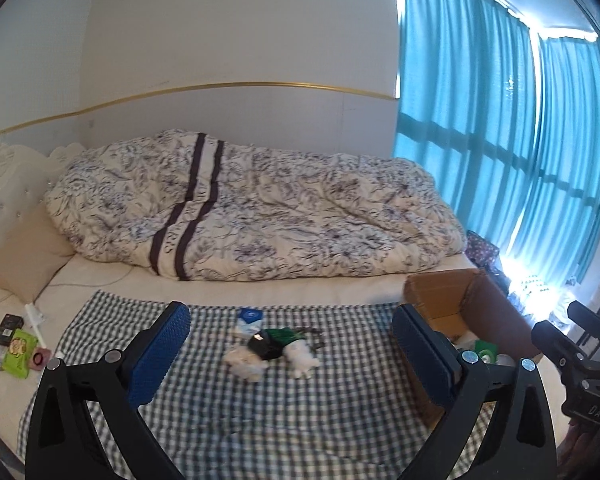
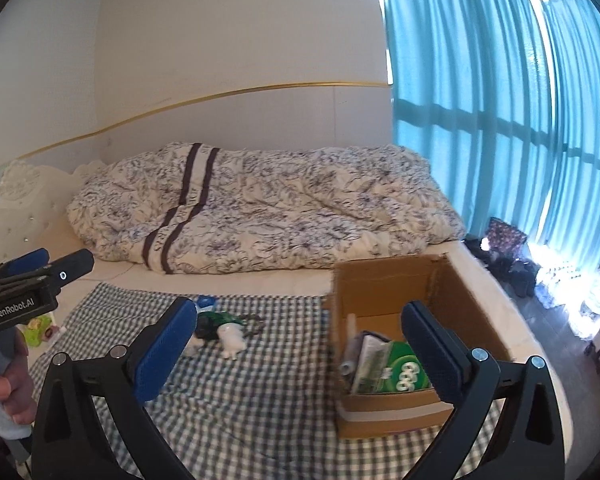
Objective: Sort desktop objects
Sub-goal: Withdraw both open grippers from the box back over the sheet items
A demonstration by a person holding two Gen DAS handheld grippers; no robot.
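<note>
A small pile of objects [image 1: 274,350] lies on the checked cloth [image 1: 220,412]: a white figure [image 1: 302,356], a black item, something green, and a blue-white packet [image 1: 250,316] just behind. My left gripper [image 1: 296,354] hangs open above the cloth, in front of the pile, holding nothing. An open cardboard box [image 2: 380,280] stands on the cloth's right end with a green packet [image 2: 404,368] and other items inside. My right gripper [image 2: 300,344] is open and empty, between the pile [image 2: 224,330] and the box. A hand [image 2: 8,384] holds the left gripper's handle.
A crumpled floral quilt [image 1: 240,208] fills the back of the bed. A green pack [image 1: 18,354], black boxes [image 1: 10,326] and a pillow [image 1: 24,256] lie at the left. Blue curtains [image 2: 500,120] and floor clutter [image 2: 512,256] are at the right.
</note>
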